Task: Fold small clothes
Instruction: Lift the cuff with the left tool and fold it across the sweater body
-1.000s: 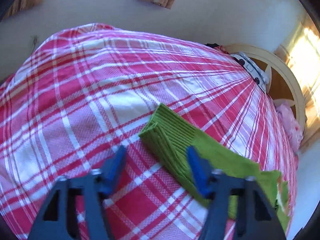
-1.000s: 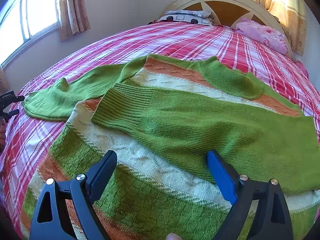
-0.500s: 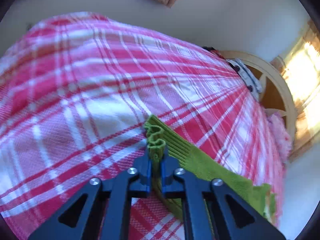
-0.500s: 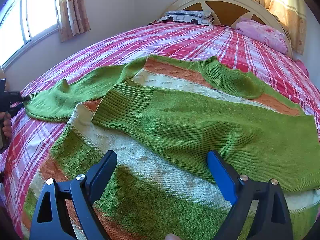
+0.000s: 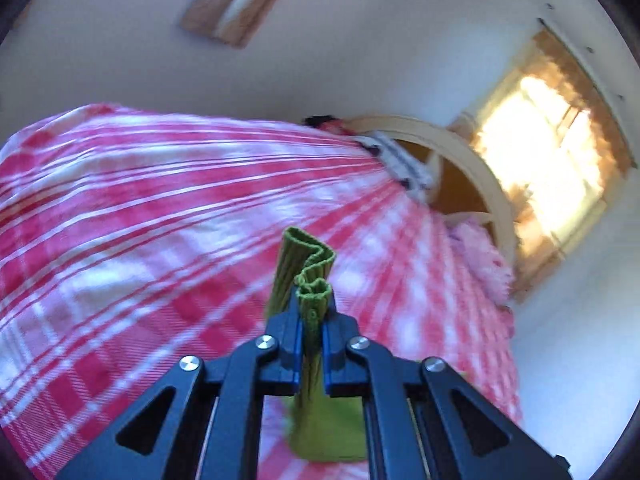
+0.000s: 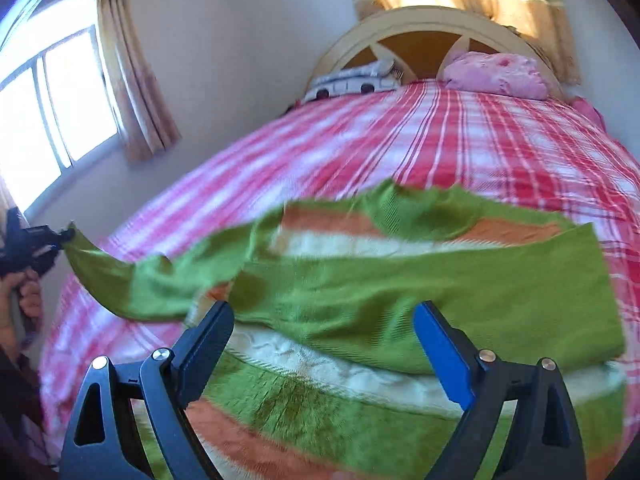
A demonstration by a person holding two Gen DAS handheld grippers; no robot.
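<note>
A green, orange and white striped sweater (image 6: pixel 360 288) lies spread on the bed, one sleeve folded across its front. My left gripper (image 5: pixel 311 320) is shut on the ribbed green cuff (image 5: pixel 308 268) of the other sleeve, which bunches up between the pads and hangs below them, lifted off the bed. In the right wrist view that same gripper (image 6: pixel 64 236) shows at the far left with the sleeve (image 6: pixel 116 276) stretched up to it. My right gripper (image 6: pixel 324 332) hovers open above the sweater's body, nothing between its fingers.
The bed has a red and white plaid cover (image 6: pixel 460 136) and a cream arched headboard (image 6: pixel 424 28). A pink pillow (image 6: pixel 496 74) and a white patterned cushion (image 6: pixel 356 78) lie at its head. Curtained windows (image 6: pixel 52 116) stand to the left and behind the headboard. A hand (image 6: pixel 24 292) holds the left gripper.
The left gripper closed on the sleeve cuff, then lifted it off the bed, pulling the sleeve taut. The right gripper rose and tilted up, staying open.
</note>
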